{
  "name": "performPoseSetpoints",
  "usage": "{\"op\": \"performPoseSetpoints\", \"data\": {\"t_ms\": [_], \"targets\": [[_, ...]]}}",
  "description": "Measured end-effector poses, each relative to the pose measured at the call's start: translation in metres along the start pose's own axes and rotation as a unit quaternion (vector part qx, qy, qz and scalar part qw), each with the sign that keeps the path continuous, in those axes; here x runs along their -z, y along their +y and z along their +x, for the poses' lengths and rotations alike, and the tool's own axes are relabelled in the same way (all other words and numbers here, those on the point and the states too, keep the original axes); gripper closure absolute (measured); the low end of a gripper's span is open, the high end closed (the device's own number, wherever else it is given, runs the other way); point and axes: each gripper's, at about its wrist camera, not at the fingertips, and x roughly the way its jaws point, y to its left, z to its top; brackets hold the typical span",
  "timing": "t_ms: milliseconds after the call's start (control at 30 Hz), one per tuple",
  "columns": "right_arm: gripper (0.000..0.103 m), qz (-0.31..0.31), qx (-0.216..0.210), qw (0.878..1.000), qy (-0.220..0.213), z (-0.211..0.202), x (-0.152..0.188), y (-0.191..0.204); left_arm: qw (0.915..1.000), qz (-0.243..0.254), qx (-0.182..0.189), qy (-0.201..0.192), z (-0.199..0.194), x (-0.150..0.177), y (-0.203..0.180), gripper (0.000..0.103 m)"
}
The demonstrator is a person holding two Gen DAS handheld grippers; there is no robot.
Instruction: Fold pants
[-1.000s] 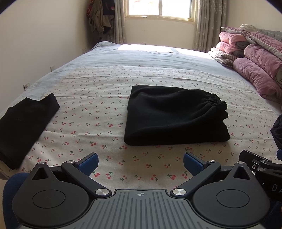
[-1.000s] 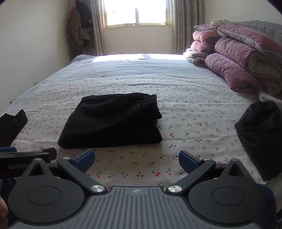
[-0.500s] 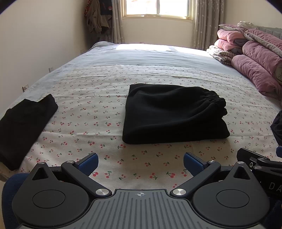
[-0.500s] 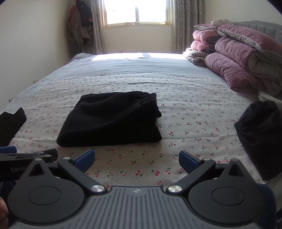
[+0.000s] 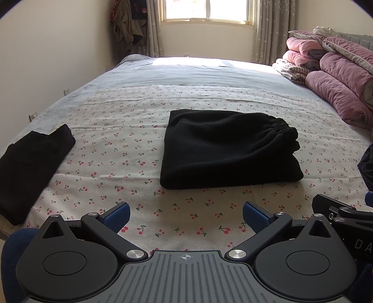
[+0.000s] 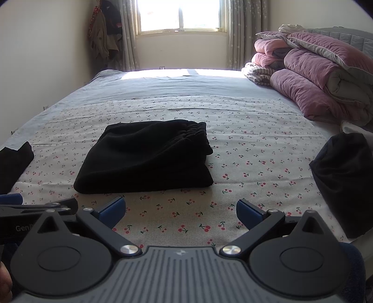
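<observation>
Black pants (image 5: pixel 228 149) lie folded into a thick rectangle on the cherry-print bed sheet (image 5: pixel 116 149), the elastic waistband at the right. They also show in the right wrist view (image 6: pixel 149 158). My left gripper (image 5: pixel 186 215) is open and empty, held over the sheet a short way in front of the pants' near edge. My right gripper (image 6: pixel 180 211) is open and empty too, in front of the pants and slightly to their right. Neither gripper touches the pants.
A flat folded black garment (image 5: pixel 30 163) lies at the bed's left edge. A dark bundle of clothes (image 6: pixel 345 181) sits at the right edge. Pink quilts (image 6: pixel 314 77) are stacked at the far right. A window (image 5: pixel 205 11) and wall close the far end.
Both grippers have drawn back and tilted a little, so the folded pants sit slightly farther off in both views. The pants have not moved. Both grippers stay open.
</observation>
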Motion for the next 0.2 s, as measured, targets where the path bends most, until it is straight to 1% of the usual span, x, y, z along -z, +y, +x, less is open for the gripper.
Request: {"op": "performPoseSetpoints", "data": {"t_ms": [200], "targets": [[0.013,0.001,0.000,1.000,0.002,0.0013,0.0004,-0.0004,1.0000,-0.001,-0.001,0.001,0.0010,0.0001,-0.0003,0.000]]}}
